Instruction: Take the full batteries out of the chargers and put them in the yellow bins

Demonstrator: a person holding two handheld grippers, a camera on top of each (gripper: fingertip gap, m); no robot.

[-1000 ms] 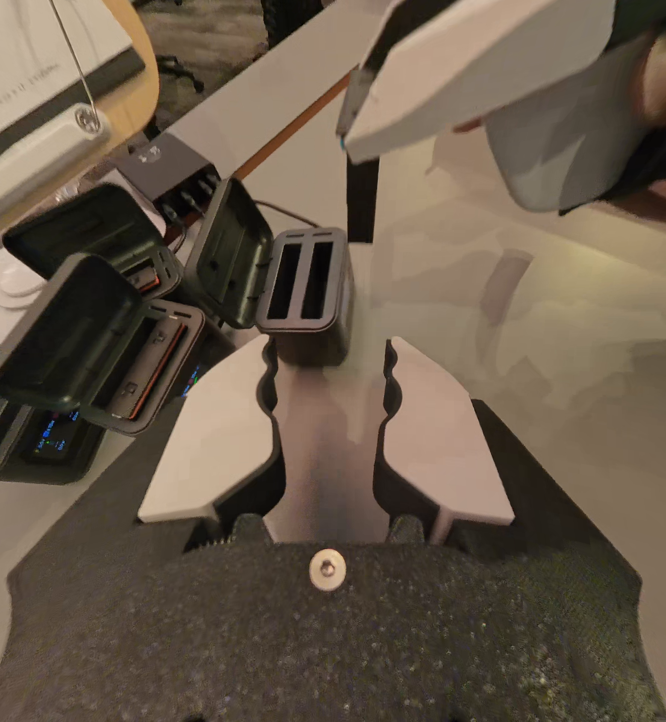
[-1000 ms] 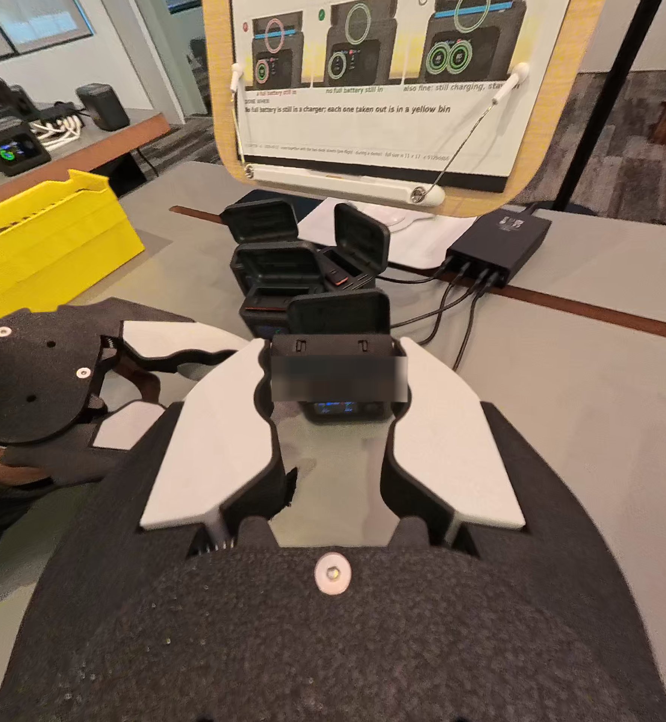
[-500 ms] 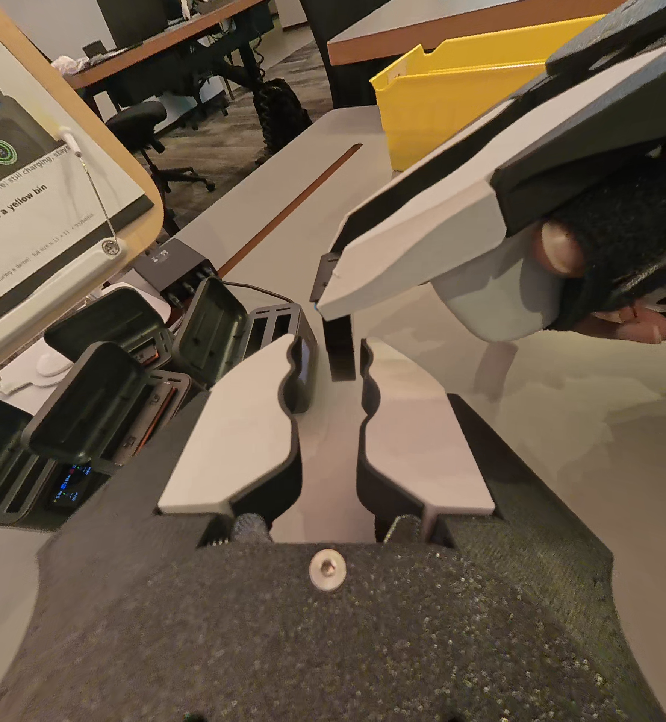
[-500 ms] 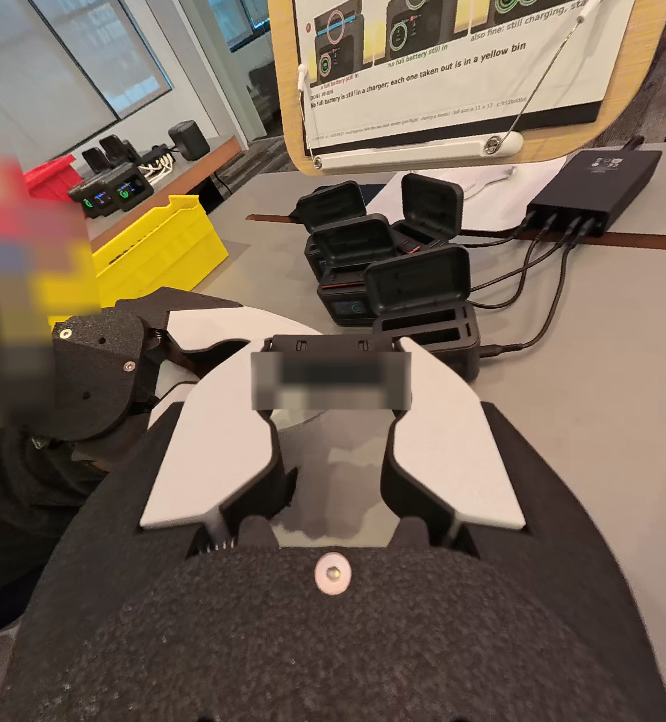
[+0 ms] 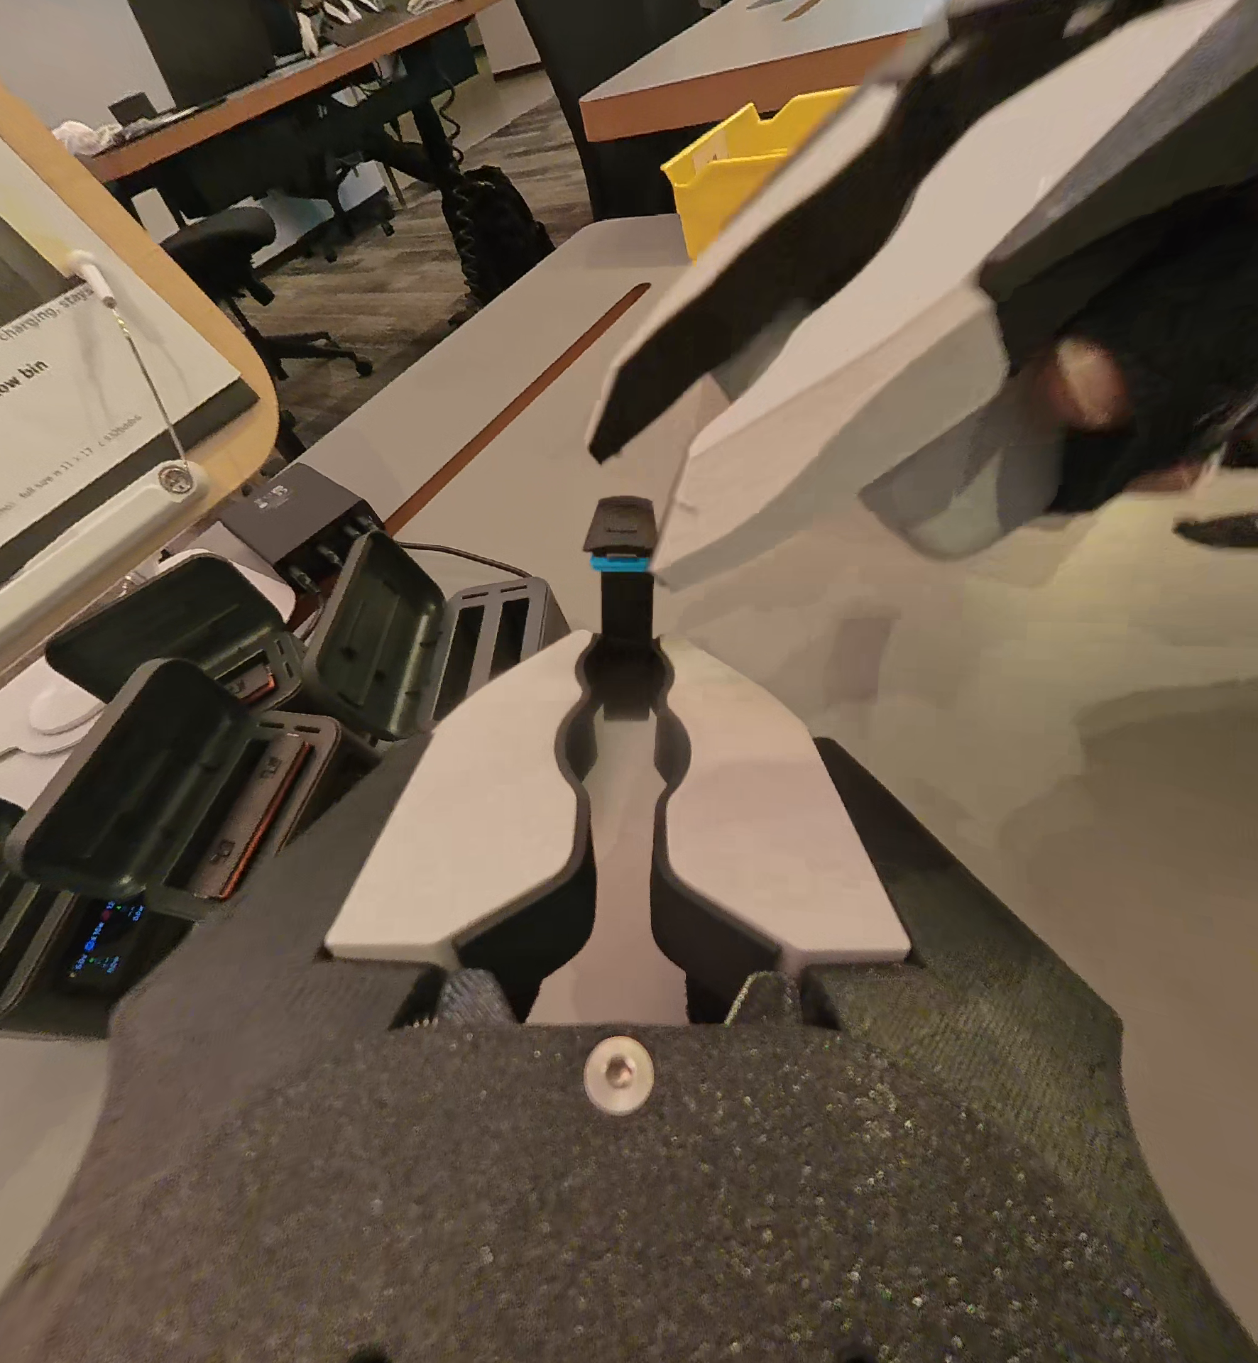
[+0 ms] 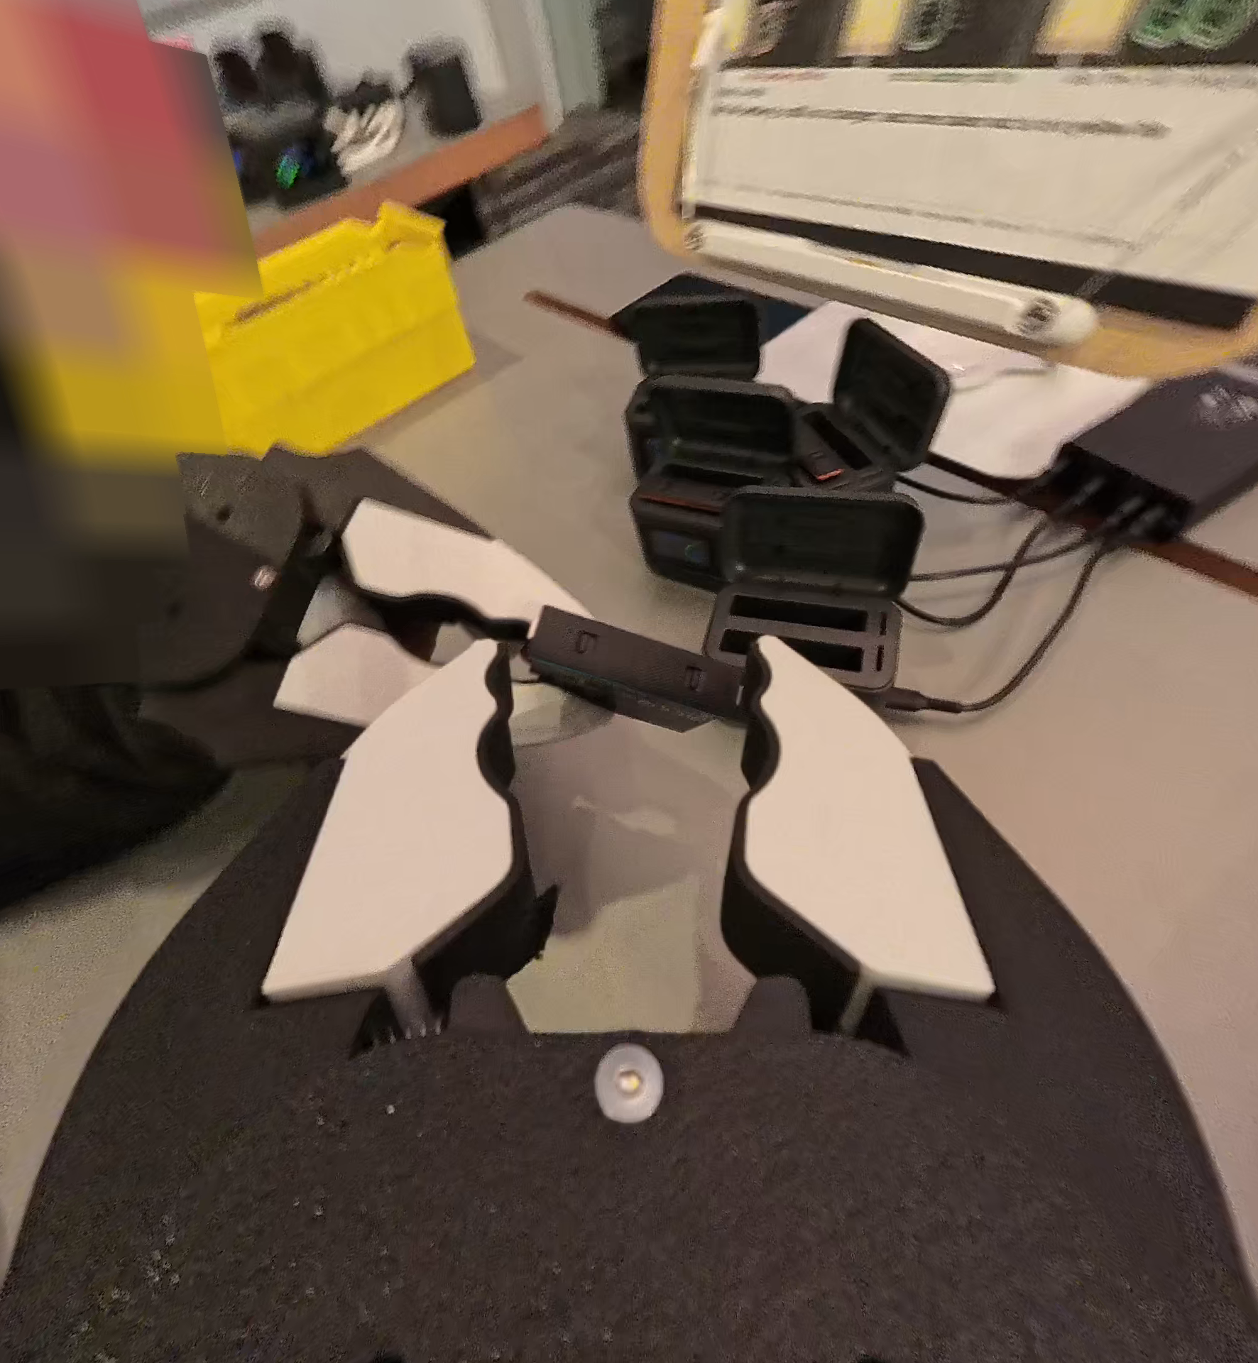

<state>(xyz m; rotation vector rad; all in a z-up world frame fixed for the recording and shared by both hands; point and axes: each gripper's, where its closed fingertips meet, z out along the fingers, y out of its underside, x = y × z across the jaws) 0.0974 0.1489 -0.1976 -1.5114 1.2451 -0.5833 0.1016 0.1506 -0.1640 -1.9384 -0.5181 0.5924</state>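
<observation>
grey tabletop point(image 6: 1054, 774) with a brown strip across it; office desks and a chair sit behind it in the left wrist view.

your left gripper point(image 5: 622, 664) is narrowed onto a black battery point(image 5: 622, 590) with a blue band near its top, the fingertips pinching its lower end. the battery stands clear of the table. in the right wrist view the same battery point(image 6: 633, 667) lies across between the two claws, tilted, one end at the left gripper's tip.

your right gripper point(image 6: 626, 664) is spread wide around the battery; its right finger point(image 6: 818, 811) looks very near the battery's end, but blur keeps me from telling if it touches. in the left view this gripper point(image 5: 641, 509) hangs just above and beside the battery top.

four chargers point(image 6: 781, 479) stand clustered with lids up, cabled to a black power hub point(image 6: 1186, 457). nearest charger point(image 6: 803, 642) shows two bare slots.

yellow bin point(image 6: 338, 347) sits well apart to the left of the chargers. a clipboard with a printed sheet point(image 6: 980, 162) leans behind them.
</observation>
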